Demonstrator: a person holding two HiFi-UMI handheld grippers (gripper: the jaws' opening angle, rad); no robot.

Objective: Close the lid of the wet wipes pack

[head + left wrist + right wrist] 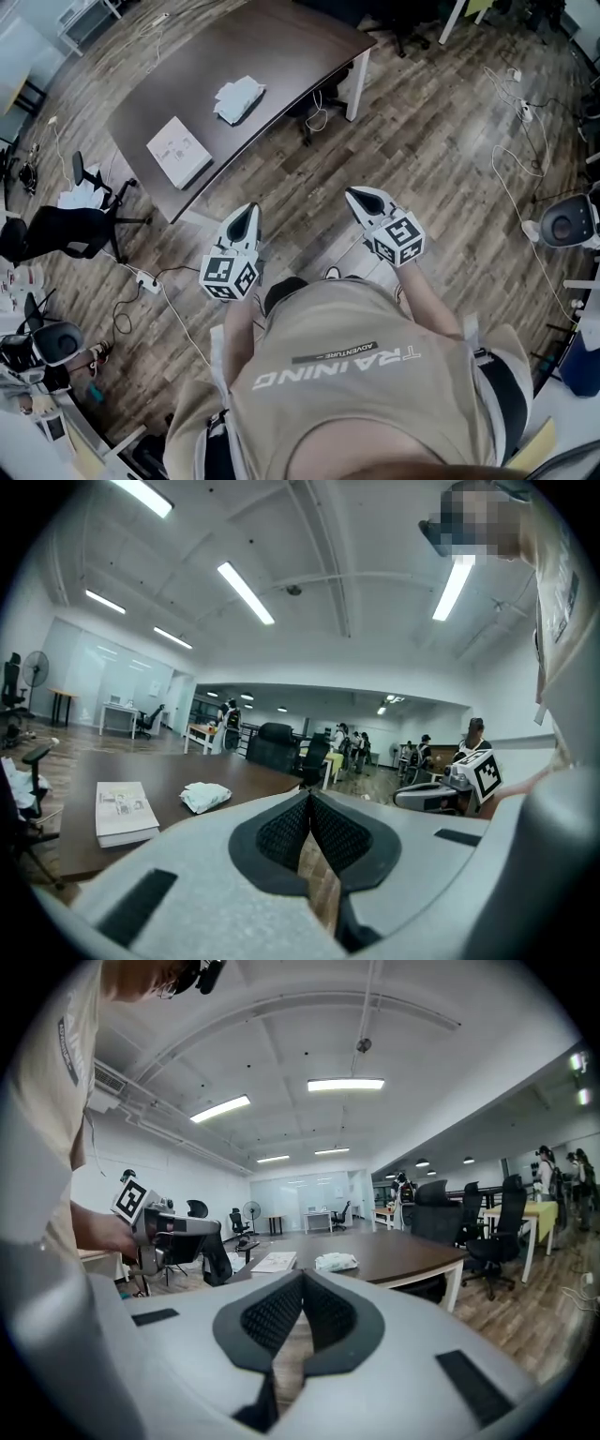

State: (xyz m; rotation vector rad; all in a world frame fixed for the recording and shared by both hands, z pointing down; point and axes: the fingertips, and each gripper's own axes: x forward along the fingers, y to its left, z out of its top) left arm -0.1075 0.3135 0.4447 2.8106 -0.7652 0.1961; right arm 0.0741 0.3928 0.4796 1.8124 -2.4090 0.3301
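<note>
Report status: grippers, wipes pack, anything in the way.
Left gripper shut, empty; right gripper shut, empty. Wipes pack on table, beyond both, untouched; lid unreadable. Chair tucked at table's near edge.

Table (281, 56): dark brown, at 11 o'clock
Book (178, 151): white, flat — table's 8 o'clock end
Chair (70, 230): black, at 9 o'clock, beside table
Power strip (147, 280): white, on floor (441, 141) — chair's 4 o'clock

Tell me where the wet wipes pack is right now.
In the head view the wet wipes pack lies on the dark table, upper left of centre, up and right of the white booklet.
</note>
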